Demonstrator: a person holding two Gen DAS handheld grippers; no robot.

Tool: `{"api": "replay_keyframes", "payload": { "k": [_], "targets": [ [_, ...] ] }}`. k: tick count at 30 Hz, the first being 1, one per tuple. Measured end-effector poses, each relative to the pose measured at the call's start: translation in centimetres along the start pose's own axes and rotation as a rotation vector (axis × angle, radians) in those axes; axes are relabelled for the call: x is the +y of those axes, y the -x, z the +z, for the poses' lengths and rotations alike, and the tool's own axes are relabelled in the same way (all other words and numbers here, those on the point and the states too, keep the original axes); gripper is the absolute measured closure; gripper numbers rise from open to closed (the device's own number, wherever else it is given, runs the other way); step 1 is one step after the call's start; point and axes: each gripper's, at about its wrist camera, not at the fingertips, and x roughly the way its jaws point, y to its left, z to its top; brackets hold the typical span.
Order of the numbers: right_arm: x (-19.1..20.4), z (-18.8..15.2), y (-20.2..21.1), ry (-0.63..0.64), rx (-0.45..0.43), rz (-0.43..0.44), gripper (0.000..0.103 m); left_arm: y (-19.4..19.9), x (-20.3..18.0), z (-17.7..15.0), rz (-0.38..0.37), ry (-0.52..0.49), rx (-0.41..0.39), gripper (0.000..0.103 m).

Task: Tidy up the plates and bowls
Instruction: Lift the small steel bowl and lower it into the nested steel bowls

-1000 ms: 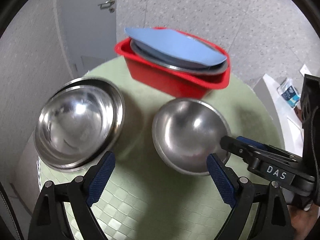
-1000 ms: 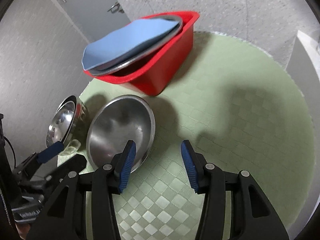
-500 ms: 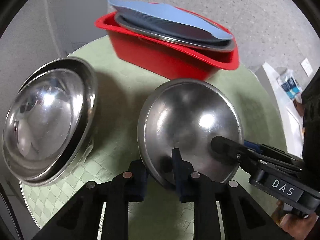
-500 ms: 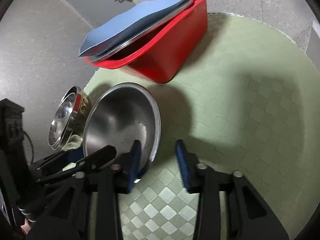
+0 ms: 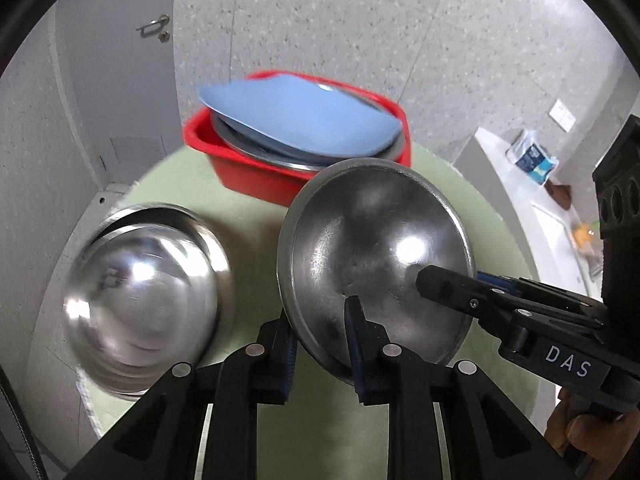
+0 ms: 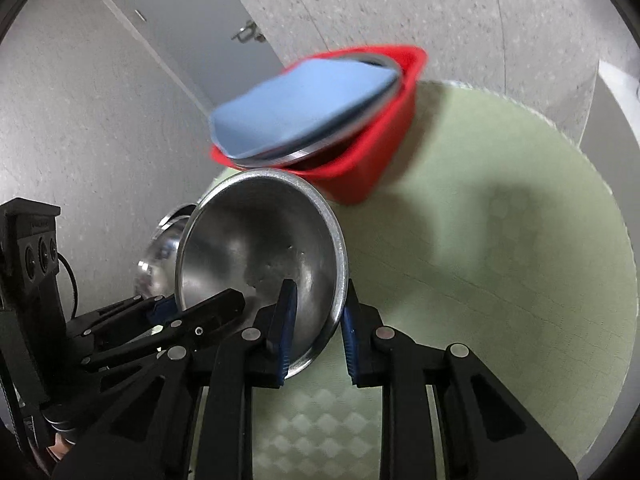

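Now the steel bowl's (image 5: 376, 240) rim sits pinched between both grippers' fingers (image 5: 356, 320).

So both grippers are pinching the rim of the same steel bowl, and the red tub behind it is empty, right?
Not quite: the red tub is not empty. The left wrist view shows a steel plate and a blue sheet in it. The rest holds: the left gripper and right gripper both pinch the bowl at its rim.

A stack of steel bowls (image 5: 140, 300) left of the left gripper's fingers is smeared by motion blur — how many are nested cannot be told. Beyond the fingers, a blue cloth (image 5: 300, 120) hides most of the plates (image 5: 256, 152) in the red tub (image 5: 248, 176) — also blurred.
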Motion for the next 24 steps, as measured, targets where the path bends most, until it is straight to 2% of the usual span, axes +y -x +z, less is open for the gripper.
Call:
{"api": "replay_keyframes", "payload": {
  "k": [5, 11, 18, 24],
  "targets": [
    [5.0, 0.2, -1.2, 0.043, -0.008, 0.013, 0.082, 3.4, 4.6, -0.7, 0.021, 0.032, -0.035, 0.084],
    [10.1, -0.3, -3.9, 0.086, 0.018, 0.024, 0.082, 5.9, 9.3, -2.3, 0.046, 0.076, -0.034, 0.085],
    [12.6, -0.5, -7.1, 0.109, 0.051, -0.027, 0.082, 6.4, 11.9, -2.8, 0.066, 0.067, 0.018, 0.084],
    [13.6, -0.7, -7.8, 0.111, 0.052, -0.089, 0.082, 5.5, 12.8, -1.9, 0.061, 0.041, 0.043, 0.081]
  ]
}}
